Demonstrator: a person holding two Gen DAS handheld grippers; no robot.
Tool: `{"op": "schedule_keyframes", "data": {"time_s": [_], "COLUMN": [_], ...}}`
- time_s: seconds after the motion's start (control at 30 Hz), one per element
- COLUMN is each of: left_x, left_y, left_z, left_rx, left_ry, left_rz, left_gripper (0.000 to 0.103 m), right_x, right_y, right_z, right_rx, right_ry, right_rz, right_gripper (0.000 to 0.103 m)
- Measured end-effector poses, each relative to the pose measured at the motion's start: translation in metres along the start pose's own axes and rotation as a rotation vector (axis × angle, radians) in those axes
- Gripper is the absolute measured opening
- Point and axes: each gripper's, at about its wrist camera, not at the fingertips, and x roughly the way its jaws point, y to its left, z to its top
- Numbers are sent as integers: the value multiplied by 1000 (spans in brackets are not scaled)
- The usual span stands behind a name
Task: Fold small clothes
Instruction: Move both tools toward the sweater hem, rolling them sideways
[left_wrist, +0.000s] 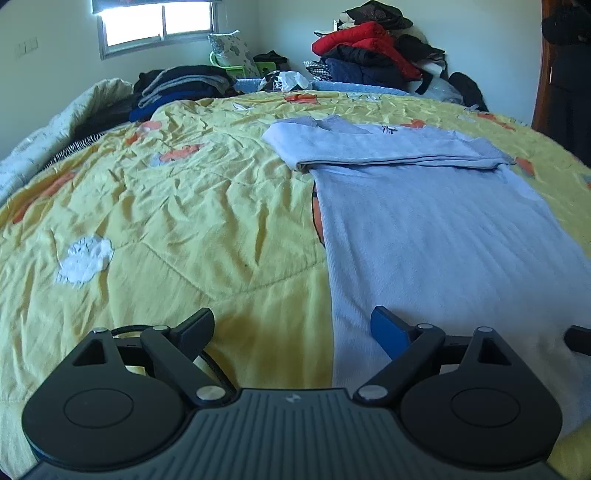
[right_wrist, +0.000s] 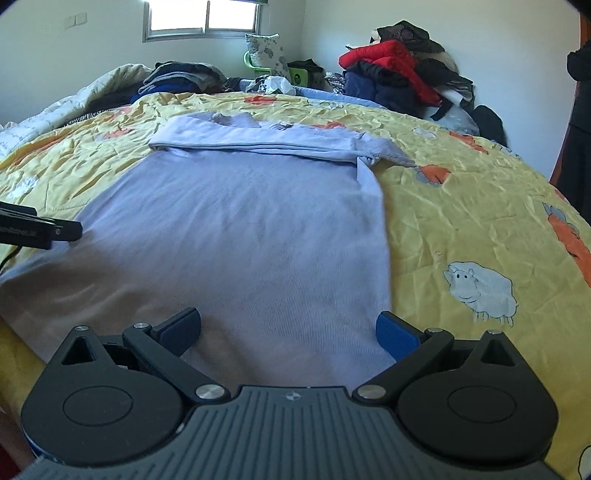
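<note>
Both tools were wide open and held nothing. The left tool (left_wrist: 293, 332) sat over the near left edge of the light blue shirt (right_wrist: 251, 221), and the right tool (right_wrist: 290, 328) over its near right corner, likely ready to lift that end together. The shirt lay flat on the yellow quilt (left_wrist: 166, 221), its top already folded over.

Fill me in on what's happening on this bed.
A person is folding a light blue shirt spread on the yellow bedspread with two handheld grippers. Its sleeves are already folded across the top. The left gripper and right gripper are both open, poised at the shirt's near hem, holding nothing.
</note>
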Motion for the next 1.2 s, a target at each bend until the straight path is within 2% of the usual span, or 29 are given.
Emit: {"op": "schedule_keyframes", "data": {"time_s": [0.2, 0.27, 0.33, 0.53, 0.63, 0.7, 0.83, 0.97, 1.1, 1.2], "left_x": [-9, -12, -14, -20, -20, -23, -28, -29, -28, -30], "left_y": [7, 6, 5, -6, -4, -1, 0, -3, 3, 10], "left_z": [-11, -14, -18, -27, -26, -24, -24, -24, -17, -12], "left_rx": [-15, -7, -6, 95, 91, 88, 108, 138, 101, 66], "left_ry": [5, 5, 10, 20, 32, 45, 77, 117, 167, 199], "left_rz": [-92, -128, -160, -137, -160, -201, -283, -304, -355, -426], "left_gripper": [93, 101, 103, 103, 103, 103, 103, 102, 102, 93], "right_x": [1, 1, 1, 1, 0, -3, -13, -27, -33, -31], "right_y": [-6, -6, -6, -6, -7, -9, -28, -65, -97, -119], "right_z": [-6, -9, -11, -12, -11, -9, -5, 0, -2, -9], "right_rx": [38, 42, 46, 47, 40, 41, 114, 257, 362, 467], "right_ry": [-27, -45, -56, -67, -60, -52, -53, -34, 3, 52], "right_rz": [24, 25, 24, 26, 33, 48, 129, 256, 341, 406], "right_gripper": [103, 103, 103, 103, 103, 103, 102, 101, 95, 88]}}
